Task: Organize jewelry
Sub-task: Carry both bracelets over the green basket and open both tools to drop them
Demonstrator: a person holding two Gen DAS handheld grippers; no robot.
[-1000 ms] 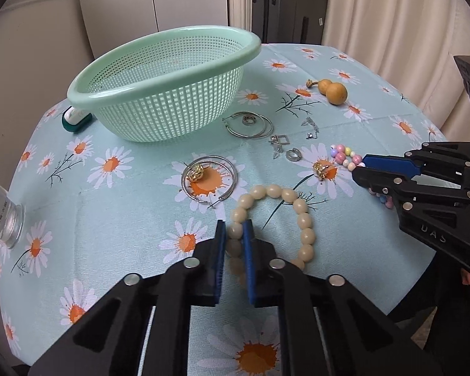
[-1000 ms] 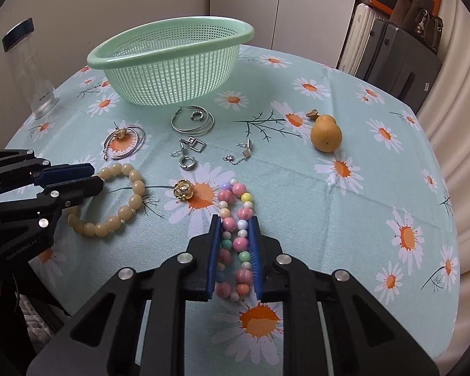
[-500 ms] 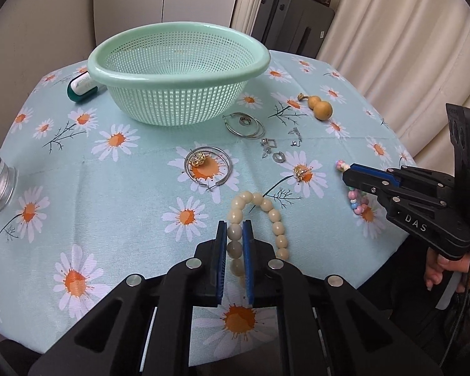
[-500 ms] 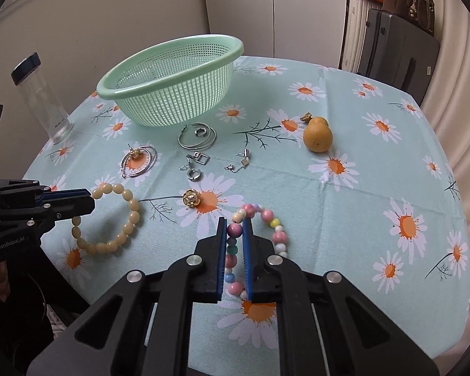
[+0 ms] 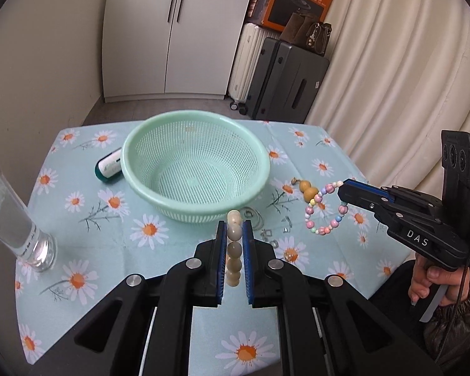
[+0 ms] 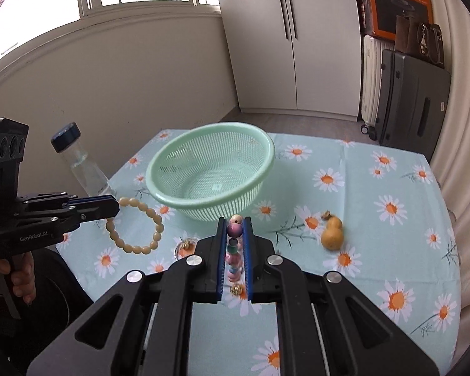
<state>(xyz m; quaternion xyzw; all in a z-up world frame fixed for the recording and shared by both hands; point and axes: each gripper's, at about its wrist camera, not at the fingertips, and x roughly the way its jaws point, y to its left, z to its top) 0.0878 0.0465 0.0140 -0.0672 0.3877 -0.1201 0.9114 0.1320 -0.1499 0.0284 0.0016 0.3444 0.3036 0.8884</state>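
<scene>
My left gripper [image 5: 234, 226] is shut on a cream bead bracelet [image 5: 234, 250], held in the air in front of the empty mint green basket [image 5: 159, 188]. The bracelet hangs as a loop in the right wrist view [image 6: 141, 225] from the left gripper [image 6: 114, 208]. My right gripper [image 6: 235, 224] is shut on a pastel multicolour bead bracelet [image 6: 234, 250], which dangles as a loop in the left wrist view [image 5: 324, 211] from the right gripper [image 5: 341, 191]. The basket [image 6: 172, 194] lies just ahead of both grippers.
On the daisy tablecloth [image 5: 78, 244] lie silver hoops [image 5: 257, 216], small earrings [image 5: 268, 235], a gold piece [image 5: 289, 255] and a gourd charm [image 6: 332, 233]. A clear bottle [image 6: 81, 166] stands at the left; a teal-white case [image 5: 108, 169] lies behind the basket.
Both grippers have lifted their bracelets off the table and risen, now higher and facing the basket. The bracelets hang free in the air.
</scene>
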